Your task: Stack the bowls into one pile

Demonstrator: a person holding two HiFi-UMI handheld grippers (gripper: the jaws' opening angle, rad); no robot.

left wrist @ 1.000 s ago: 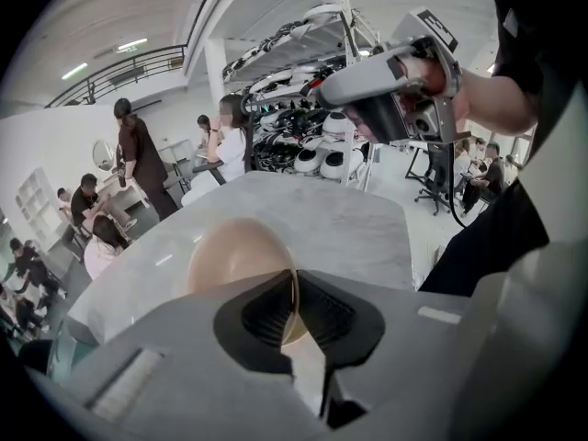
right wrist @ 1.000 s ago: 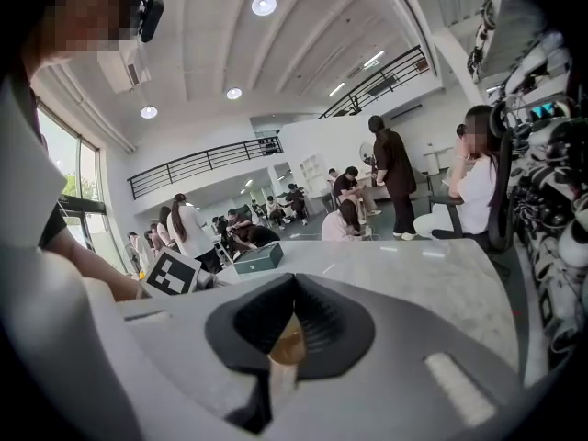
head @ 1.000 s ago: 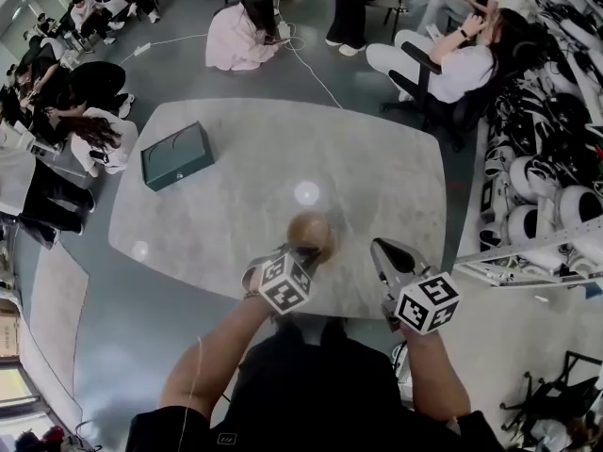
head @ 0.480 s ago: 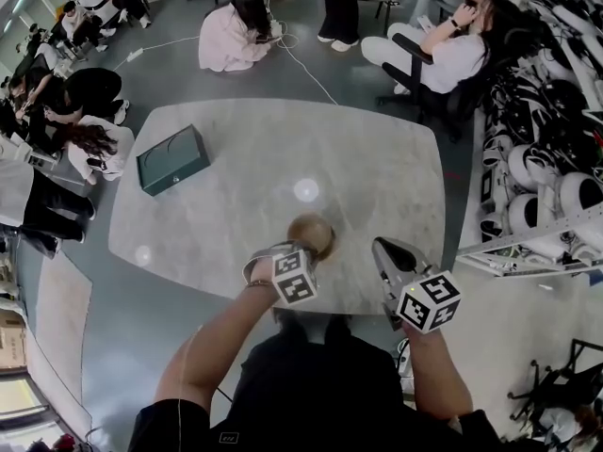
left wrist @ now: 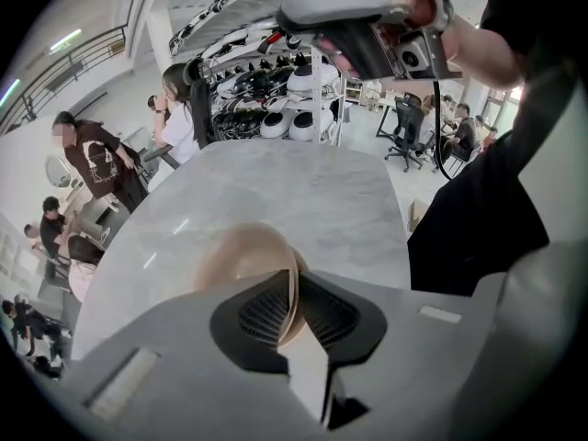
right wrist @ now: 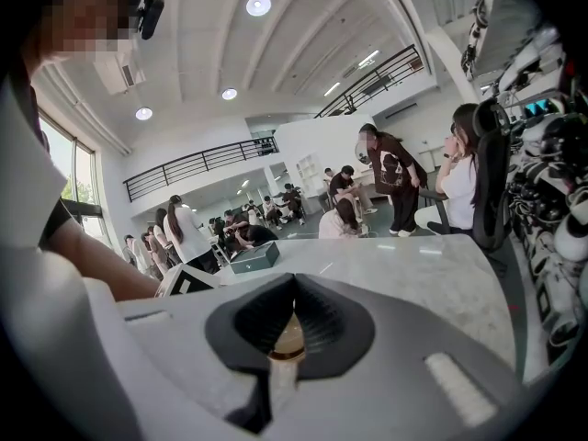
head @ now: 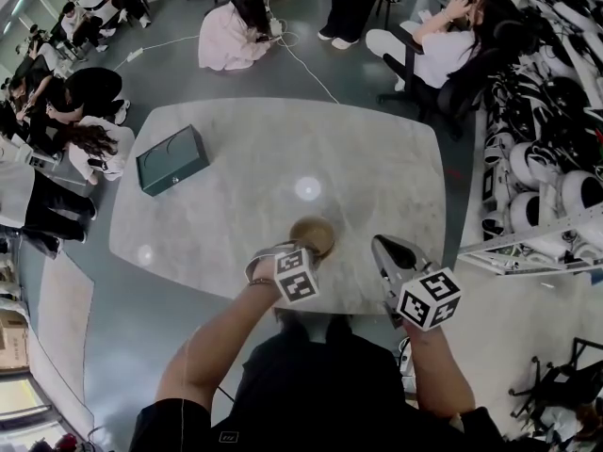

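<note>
A tan bowl (head: 312,234) sits near the front edge of the marble table (head: 245,186), hollow side up. Whether other bowls lie under it I cannot tell. My left gripper (head: 301,251) is at its near rim. In the left gripper view the bowl (left wrist: 241,257) has its thin rim running between the pads, and the jaws are opening with a little gap on each side. To the right of the bowl, my right gripper (head: 381,246) is shut on nothing. Past its closed pads in the right gripper view, a sliver of the bowl (right wrist: 287,336) shows.
A dark green box (head: 175,156) lies at the table's far left, also seen as the box (right wrist: 254,257). People sit and stand beyond the far and left edges, one in a chair (head: 429,88). Racks of white gear (head: 546,177) line the right.
The left gripper has sunk and rolled, setting the bowl down level so its hollow now faces up. Its jaws have loosened. The right gripper has kept still.
</note>
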